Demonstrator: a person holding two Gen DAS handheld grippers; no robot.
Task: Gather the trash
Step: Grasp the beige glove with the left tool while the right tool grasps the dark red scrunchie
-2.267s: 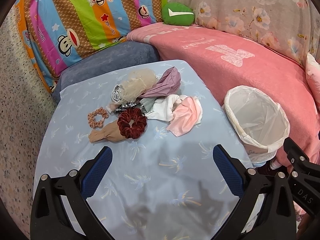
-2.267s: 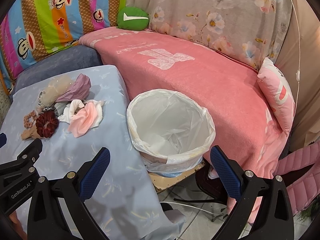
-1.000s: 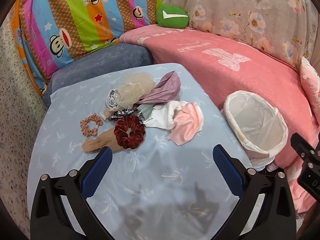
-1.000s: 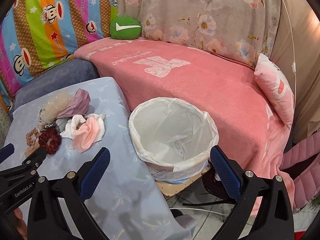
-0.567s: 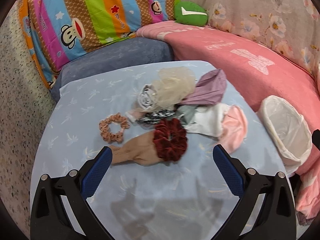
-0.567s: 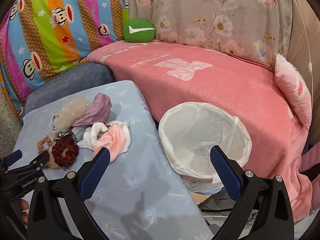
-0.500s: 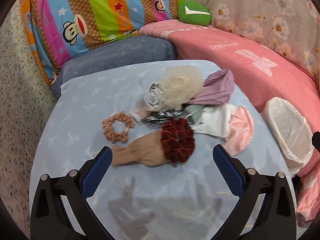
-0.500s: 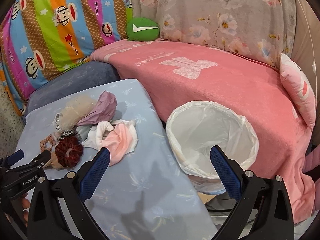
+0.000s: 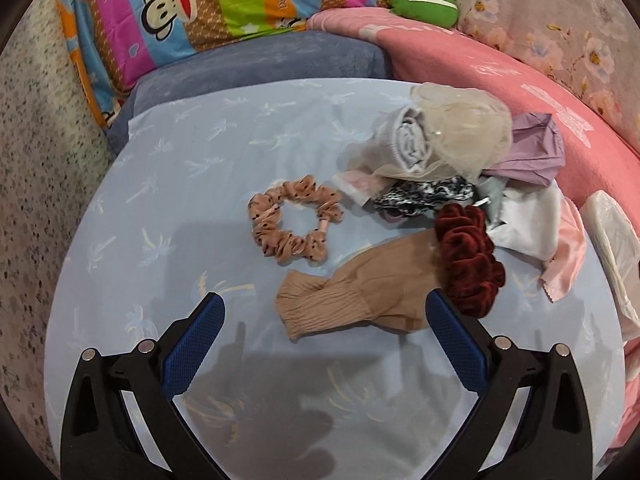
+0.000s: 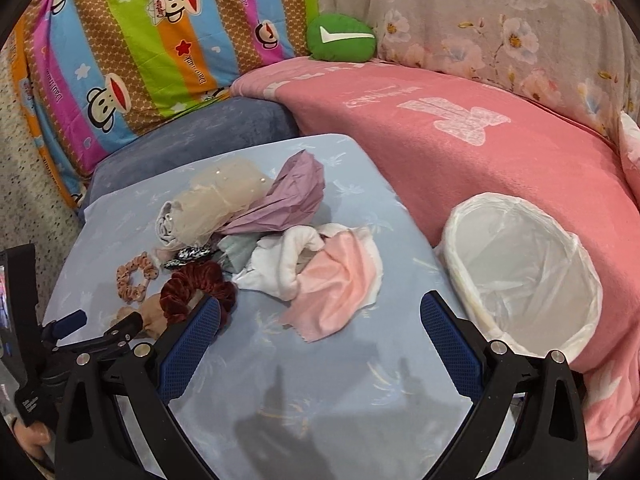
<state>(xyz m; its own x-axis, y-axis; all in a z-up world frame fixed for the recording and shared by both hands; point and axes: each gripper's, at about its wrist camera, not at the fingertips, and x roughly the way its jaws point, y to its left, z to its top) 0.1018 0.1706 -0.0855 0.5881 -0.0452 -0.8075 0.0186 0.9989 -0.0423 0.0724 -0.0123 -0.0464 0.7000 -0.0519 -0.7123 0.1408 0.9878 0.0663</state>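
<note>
A heap of soft items lies on the light blue table [image 9: 200, 168]: a spotted pink scrunchie [image 9: 294, 218], a tan sock [image 9: 360, 296], a dark red velvet scrunchie [image 9: 468, 258], a cream tulle piece [image 9: 464, 132], a mauve cloth [image 9: 532, 152] and a white and pink cloth [image 10: 328, 276]. My left gripper [image 9: 320, 336] is open, just short of the tan sock. My right gripper [image 10: 318, 332] is open above the table in front of the pink cloth. The white-lined trash bin [image 10: 520, 276] stands to the right of the table.
A pink-covered sofa [image 10: 480, 140] curves behind and right of the table. A striped monkey-print cushion [image 10: 140, 48] and a green pillow [image 10: 340, 38] lie at the back. A grey-blue cushion [image 9: 260, 64] borders the table's far edge. A speckled floor [image 9: 36, 160] is on the left.
Both grippers have moved left and closer to the heap. The sock and scrunchies now sit near my left fingers. The bin has slid to the right in both views.
</note>
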